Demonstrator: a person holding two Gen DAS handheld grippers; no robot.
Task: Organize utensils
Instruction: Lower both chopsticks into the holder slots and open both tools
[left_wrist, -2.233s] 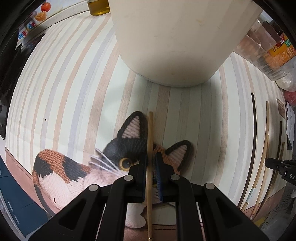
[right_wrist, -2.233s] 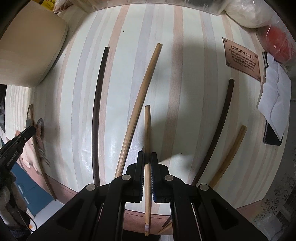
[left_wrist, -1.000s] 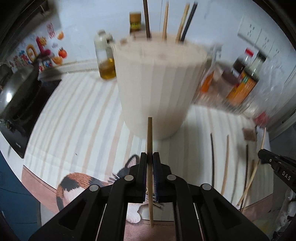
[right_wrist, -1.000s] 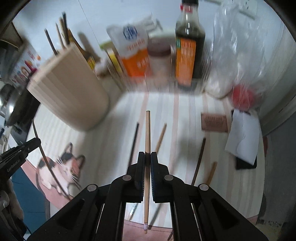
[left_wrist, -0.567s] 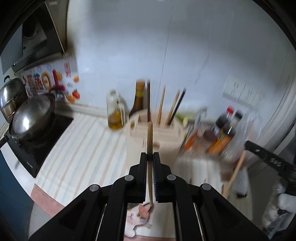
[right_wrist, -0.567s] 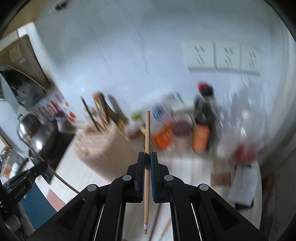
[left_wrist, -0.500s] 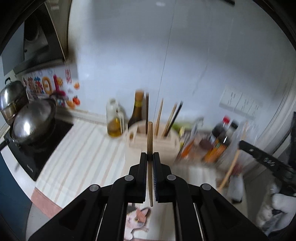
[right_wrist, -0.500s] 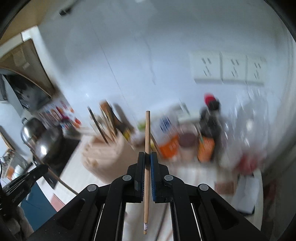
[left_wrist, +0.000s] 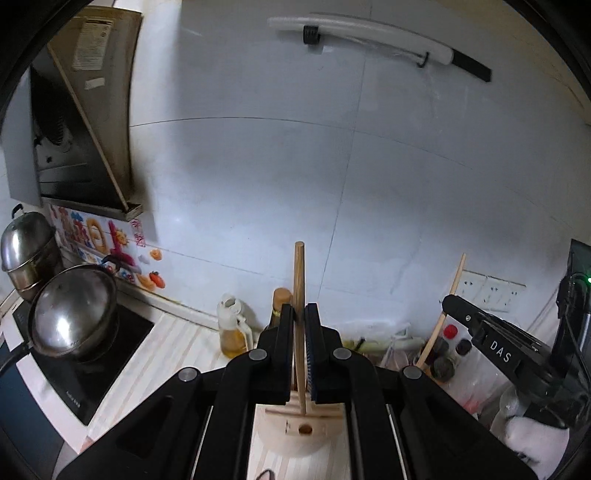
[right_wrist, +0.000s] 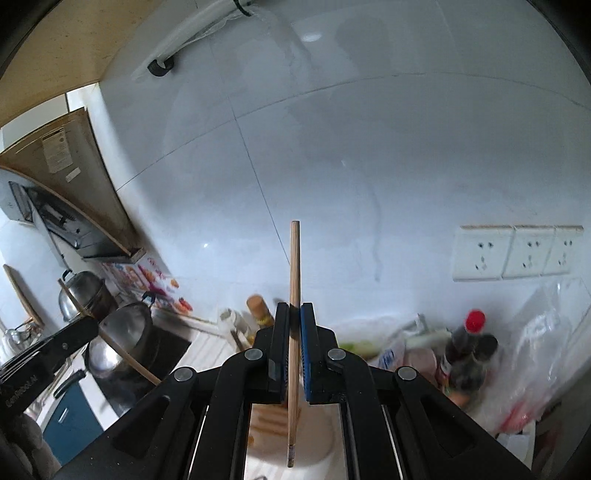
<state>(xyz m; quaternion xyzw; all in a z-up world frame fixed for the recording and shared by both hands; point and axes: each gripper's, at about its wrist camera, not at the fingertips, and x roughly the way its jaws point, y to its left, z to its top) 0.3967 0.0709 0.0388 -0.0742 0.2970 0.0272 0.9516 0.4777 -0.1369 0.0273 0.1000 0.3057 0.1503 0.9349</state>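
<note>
My left gripper (left_wrist: 300, 314) is shut on a light wooden chopstick (left_wrist: 299, 273) that stands upright. Its lower end hangs just over the slotted top of the pale wooden utensil holder (left_wrist: 303, 439). At the right of the left wrist view, my right gripper (left_wrist: 448, 302) holds a second light chopstick (left_wrist: 443, 321) in a white-gloved hand (left_wrist: 532, 439). In the right wrist view, my right gripper (right_wrist: 294, 314) is shut on that chopstick (right_wrist: 294, 258), which is upright above the holder (right_wrist: 317, 439). My left gripper (right_wrist: 94, 325) shows at the left with its slanted stick (right_wrist: 125, 354).
A steel pan (left_wrist: 70, 317) and a lidded pot (left_wrist: 26, 251) sit on a black hob (left_wrist: 92, 365) at the left. An oil bottle (left_wrist: 232, 328) stands behind the holder. Sauce bottles (right_wrist: 465, 354) and plastic bags (right_wrist: 546, 332) crowd the right, under wall sockets (right_wrist: 517, 251).
Both grippers have lifted their chopsticks off the striped counter and risen high. The views now tilt up to the wall, with the holder low beneath the sticks.
</note>
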